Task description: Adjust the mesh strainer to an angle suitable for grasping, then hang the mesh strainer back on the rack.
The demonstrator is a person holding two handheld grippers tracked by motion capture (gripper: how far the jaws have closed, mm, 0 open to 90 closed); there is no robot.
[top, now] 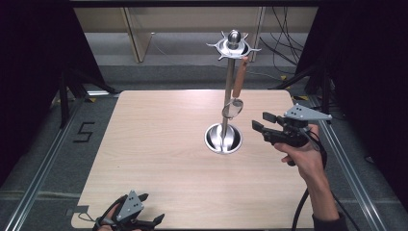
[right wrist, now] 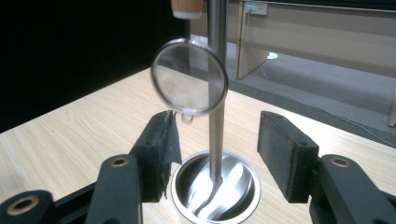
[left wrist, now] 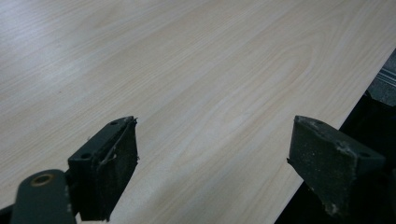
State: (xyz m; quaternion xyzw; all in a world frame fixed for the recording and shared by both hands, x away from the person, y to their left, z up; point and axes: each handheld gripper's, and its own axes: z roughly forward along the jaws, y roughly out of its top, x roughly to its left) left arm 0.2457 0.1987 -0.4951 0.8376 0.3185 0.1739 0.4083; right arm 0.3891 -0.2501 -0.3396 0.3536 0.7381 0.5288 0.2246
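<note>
A small round strainer (top: 233,108) with fine mesh, a polished rim and a wooden handle hangs from the spiked top ring of a shiny steel stand (top: 224,117), whose slim pole rises from a bowl-shaped base on the pale wood-grain surface (top: 159,159). In the right gripper view the handle is cut off at the top edge. The right gripper (top: 260,121) has its black padded fingers (right wrist: 286,154) apart and empty, the strainer hanging just beyond and above them; the left gripper (left wrist: 212,163), fingers wide apart, rests at the surface's near edge.
</note>
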